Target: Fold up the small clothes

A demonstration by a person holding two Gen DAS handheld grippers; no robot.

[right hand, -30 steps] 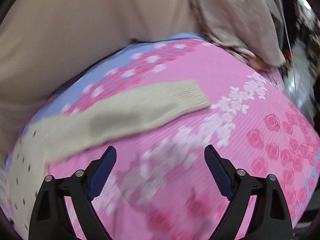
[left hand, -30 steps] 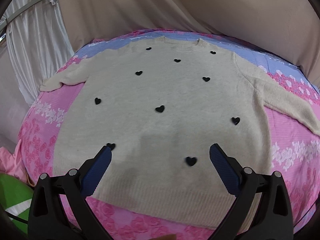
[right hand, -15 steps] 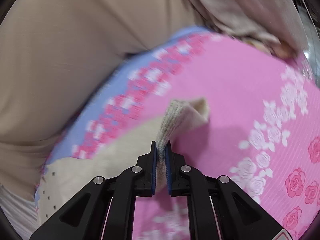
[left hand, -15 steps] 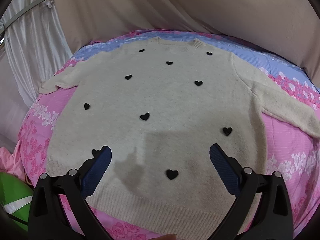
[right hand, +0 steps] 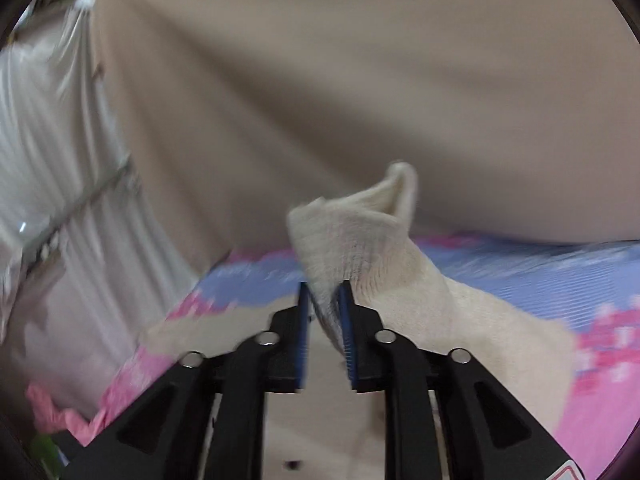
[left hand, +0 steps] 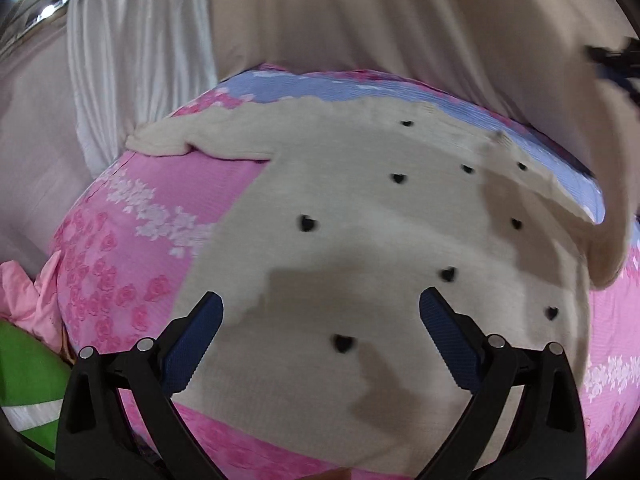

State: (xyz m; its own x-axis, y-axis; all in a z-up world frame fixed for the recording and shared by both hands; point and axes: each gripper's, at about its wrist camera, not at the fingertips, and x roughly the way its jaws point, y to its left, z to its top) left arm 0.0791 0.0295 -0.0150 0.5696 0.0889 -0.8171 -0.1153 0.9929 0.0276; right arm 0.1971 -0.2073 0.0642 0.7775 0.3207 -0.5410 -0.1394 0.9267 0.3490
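A cream knitted sweater (left hand: pixel 360 240) with small black hearts lies flat on a pink floral bedsheet (left hand: pixel 120 260). My left gripper (left hand: pixel 320 300) hovers open over its lower part, with nothing between its fingers. The sweater's left sleeve (left hand: pixel 180 140) lies stretched out to the side. Its right sleeve (left hand: pixel 600 248) is lifted off the bed and swings across toward the body. My right gripper (right hand: pixel 325 292) has the ribbed cuff (right hand: pixel 360 232) of that sleeve between its pads. Its jaws are opening, but the cuff still fills the gap at the tips. The right gripper (left hand: pixel 612 60) shows as a dark blur in the left wrist view.
A beige curtain (left hand: pixel 400 20) hangs behind the bed, with a white curtain (left hand: pixel 120 60) to its left. At the bed's left edge lie a pink cloth (left hand: pixel 24 292) and something green (left hand: pixel 24 380). The sheet turns blue (right hand: pixel 540 276) along the far side.
The right gripper shut on the right sleeve's cuff, lifted it and carried it over the sweater; its jaws now stand slightly apart. The left gripper slid left, still open.
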